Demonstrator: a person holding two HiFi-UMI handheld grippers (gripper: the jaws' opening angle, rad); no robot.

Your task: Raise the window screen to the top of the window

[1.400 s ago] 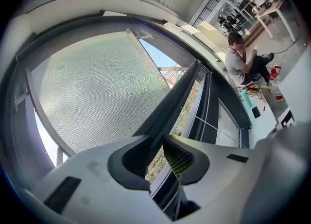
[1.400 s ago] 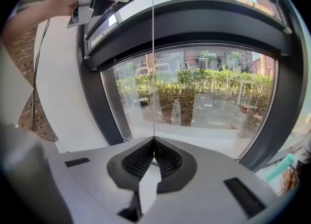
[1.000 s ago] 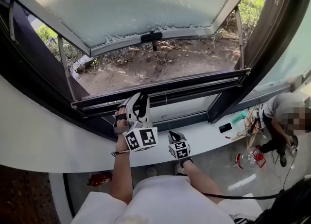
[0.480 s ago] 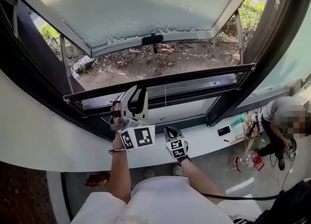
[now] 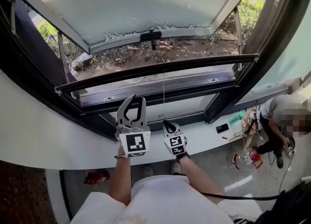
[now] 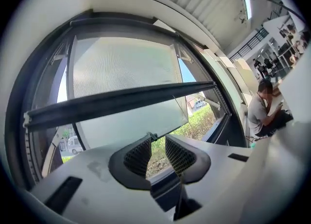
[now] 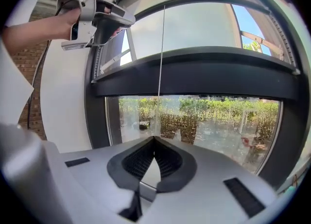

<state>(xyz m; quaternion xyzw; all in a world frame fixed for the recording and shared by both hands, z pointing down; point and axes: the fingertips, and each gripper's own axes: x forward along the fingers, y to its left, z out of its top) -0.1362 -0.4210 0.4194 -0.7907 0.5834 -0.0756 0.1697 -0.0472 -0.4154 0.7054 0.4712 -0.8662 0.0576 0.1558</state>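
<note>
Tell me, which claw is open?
The left gripper: its jaws stand apart, have just been opening, and hold nothing. The right gripper is pinched shut on the cord.

Across the window opening, side to side: dark horizontal bar of the window screen (image 5: pixel 155 70). Outside and above it: frosted glass sash (image 5: pixel 136 4), tilted outward. From the bar's middle, straight down: thin pale pull cord (image 5: pixel 164 96). Just under the bar: black lower window frame (image 5: pixel 194 94). In front of that: white curved sill (image 5: pixel 48 140), with a small dark flat device (image 5: pixel 222 128) at its right end. Right of the sill, lower: crouching person (image 5: pixel 279 121), red-and-clear lantern (image 5: pixel 241 160) just beside.
</note>
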